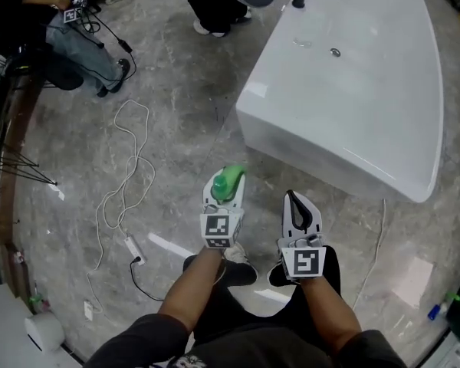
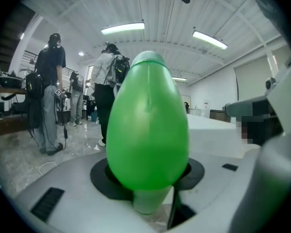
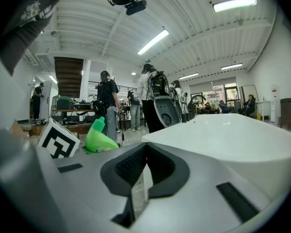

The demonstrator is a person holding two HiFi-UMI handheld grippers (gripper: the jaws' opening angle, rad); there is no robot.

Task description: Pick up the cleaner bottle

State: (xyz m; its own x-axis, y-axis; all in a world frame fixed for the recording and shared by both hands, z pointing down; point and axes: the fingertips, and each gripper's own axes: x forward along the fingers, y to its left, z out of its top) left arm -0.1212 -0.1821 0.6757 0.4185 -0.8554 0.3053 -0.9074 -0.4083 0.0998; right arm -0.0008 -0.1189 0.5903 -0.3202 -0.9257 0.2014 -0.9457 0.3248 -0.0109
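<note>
Two claws hang over the floor, both just short of the white bathtub's (image 1: pixel 353 75) near edge; your left claw (image 1: pixel 225 192) is clenched on the green cleaner bottle (image 2: pixel 148 125), held by the bathtub's corner; your right claw (image 1: pixel 297 203) is closed on nothing, jaws together.

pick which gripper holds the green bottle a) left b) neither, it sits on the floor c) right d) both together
a: the green bottle is clamped between the jaws of the left gripper, while the right gripper has its jaws together on nothing.
</note>
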